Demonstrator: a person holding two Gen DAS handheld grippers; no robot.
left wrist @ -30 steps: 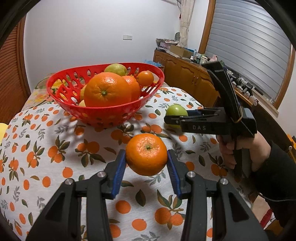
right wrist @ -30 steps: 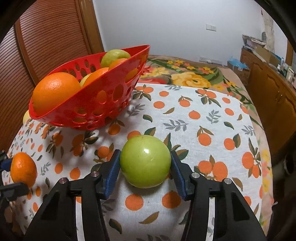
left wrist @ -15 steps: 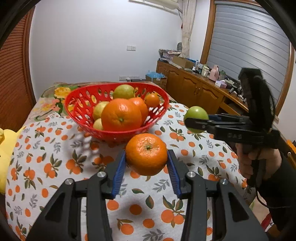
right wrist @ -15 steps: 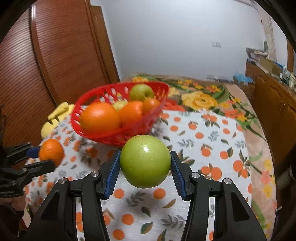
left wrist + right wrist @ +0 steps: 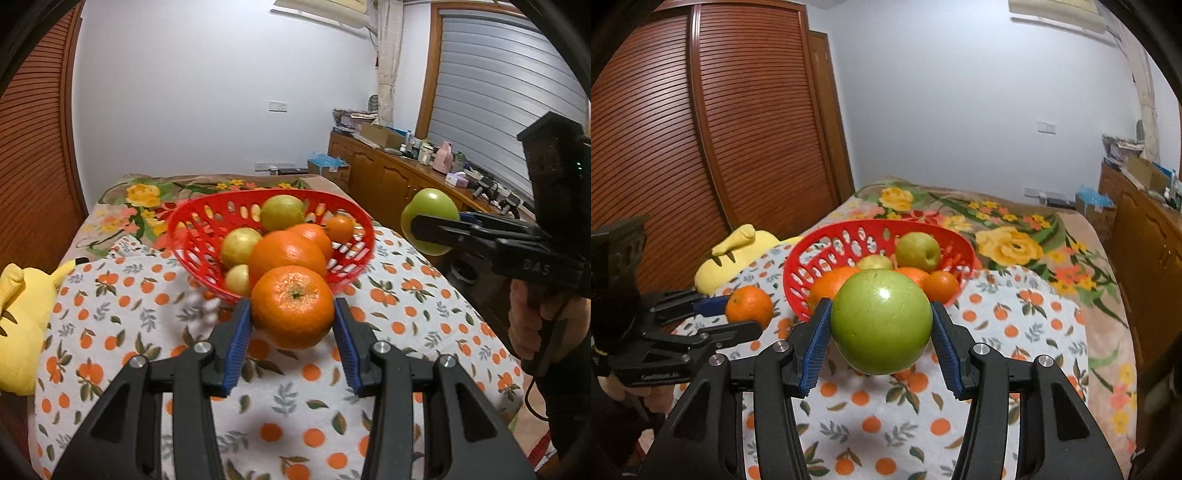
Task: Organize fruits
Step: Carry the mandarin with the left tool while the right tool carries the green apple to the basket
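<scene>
- Left gripper (image 5: pixel 292 325): jaws clenched on an orange (image 5: pixel 292 307), one blue pad against each side. The fruit is held in the air above the orange-print cloth (image 5: pixel 147 325), just in front of the near rim of the red basket (image 5: pixel 207 229).
- In the right wrist view this gripper (image 5: pixel 746 314) enters from the left edge with the orange (image 5: pixel 750 306) at its tips, beside the basket's left side.
- Right gripper (image 5: pixel 881 332): jaws clenched on a green apple (image 5: pixel 881 320), blue pads pressed to both flanks. The apple is lifted clear of the cloth (image 5: pixel 1027 325), in front of the basket (image 5: pixel 827 251).
- In the left wrist view the right gripper (image 5: pixel 428 229) stands to the right of the basket, the apple (image 5: pixel 430 218) at about rim height or higher; a hand (image 5: pixel 532 325) grips its handle.
- Basket contents: several oranges, large and small, and yellow-green fruits, piled against one another. A green fruit (image 5: pixel 918 251) sits highest, at the far side.
- Basket rests on the cloth, which covers a flowered blanket (image 5: pixel 1008 236) on a bed.
- A yellow plush toy (image 5: pixel 22 306) lies at the cloth's left edge, well apart from both grippers.
- Wooden cabinets (image 5: pixel 384 181) with clutter on top stand along the right wall.
</scene>
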